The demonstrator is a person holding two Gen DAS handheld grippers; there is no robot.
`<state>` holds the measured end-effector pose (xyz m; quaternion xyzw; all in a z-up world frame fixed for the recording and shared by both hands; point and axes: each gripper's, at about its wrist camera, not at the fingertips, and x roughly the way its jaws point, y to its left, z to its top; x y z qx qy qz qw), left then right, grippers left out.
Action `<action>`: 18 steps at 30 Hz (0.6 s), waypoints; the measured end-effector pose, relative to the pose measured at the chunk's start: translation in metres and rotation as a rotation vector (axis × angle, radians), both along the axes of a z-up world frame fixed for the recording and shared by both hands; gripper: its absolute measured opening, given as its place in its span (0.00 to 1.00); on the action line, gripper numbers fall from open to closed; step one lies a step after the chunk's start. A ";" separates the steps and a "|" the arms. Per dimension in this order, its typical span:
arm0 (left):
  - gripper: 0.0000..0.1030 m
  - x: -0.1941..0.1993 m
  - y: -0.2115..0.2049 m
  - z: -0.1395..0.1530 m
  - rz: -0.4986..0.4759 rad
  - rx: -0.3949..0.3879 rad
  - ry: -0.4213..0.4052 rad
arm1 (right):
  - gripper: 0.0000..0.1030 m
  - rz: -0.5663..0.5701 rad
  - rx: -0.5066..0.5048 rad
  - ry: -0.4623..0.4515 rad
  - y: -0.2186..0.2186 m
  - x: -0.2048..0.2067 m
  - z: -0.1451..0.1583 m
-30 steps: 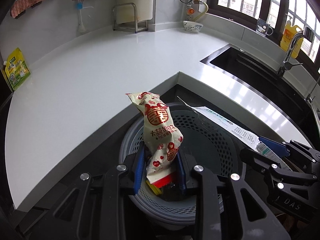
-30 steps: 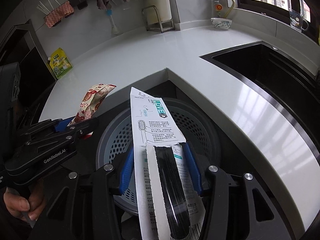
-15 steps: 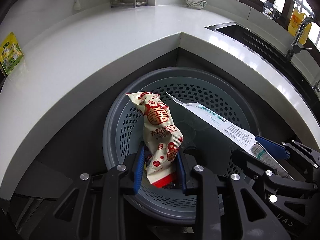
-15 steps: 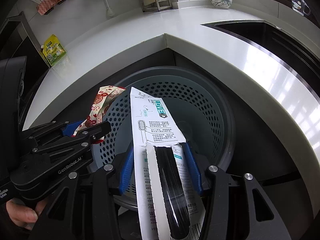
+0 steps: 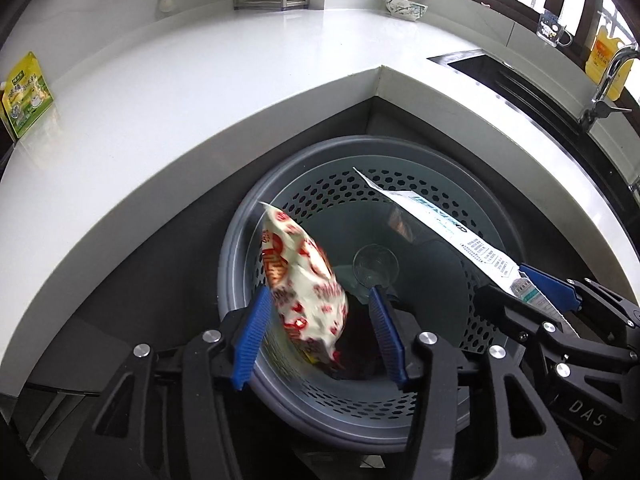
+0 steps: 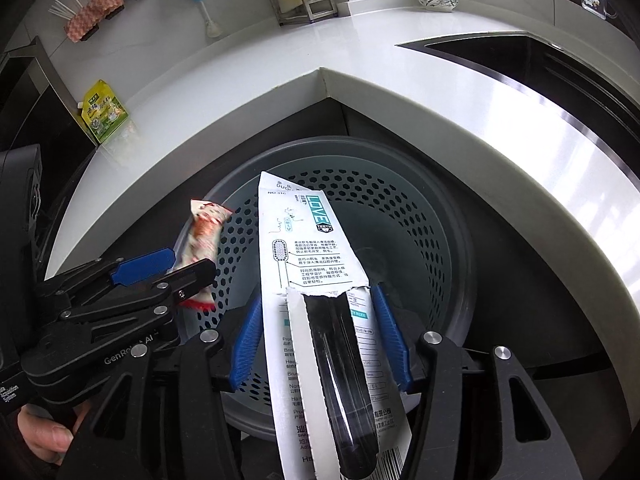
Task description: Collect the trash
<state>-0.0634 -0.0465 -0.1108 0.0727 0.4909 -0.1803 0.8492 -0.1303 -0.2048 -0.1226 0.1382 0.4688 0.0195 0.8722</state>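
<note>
Kitchen: white corner worktop (image 5: 200,80) wrapping round a grey perforated bin (image 5: 360,141) set low in the notch, so trash can be dropped straight down from above.
Left tongs (image 5: 320,300): bottom centre of the left view, blue pads spread wide, gripping nothing.
Wrapper (image 5: 304,280): red-and-cream snack wrapper, blurred, loose between those pads and tilted over the bin's near-left wall; I judge it is dropping in.
Right tongs (image 6: 318,300): bottom centre of the right view, pads pressed on both edges of a torn toothbrush packet (image 6: 308,240).
Packet: held by its lower part, its pointed end poking out over the bin mouth, likely so it falls inside once let go.
Bin floor: a clear round piece (image 5: 376,266) and dark scraps already lie there.
Far worktop: green pouch (image 5: 26,94) at left edge, bowl (image 5: 406,7) at upper right, both well apart from the bin.
Sink (image 6: 520,52): dark basin at upper right.
</note>
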 end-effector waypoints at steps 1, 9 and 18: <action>0.53 0.000 0.001 0.001 0.003 0.000 -0.002 | 0.53 -0.006 0.002 -0.004 -0.001 0.000 0.001; 0.64 0.001 0.007 0.008 0.026 -0.014 -0.008 | 0.61 -0.015 -0.001 -0.031 -0.002 -0.007 0.013; 0.66 0.000 0.006 0.012 0.034 -0.011 -0.014 | 0.61 -0.043 -0.001 -0.044 0.001 -0.013 0.016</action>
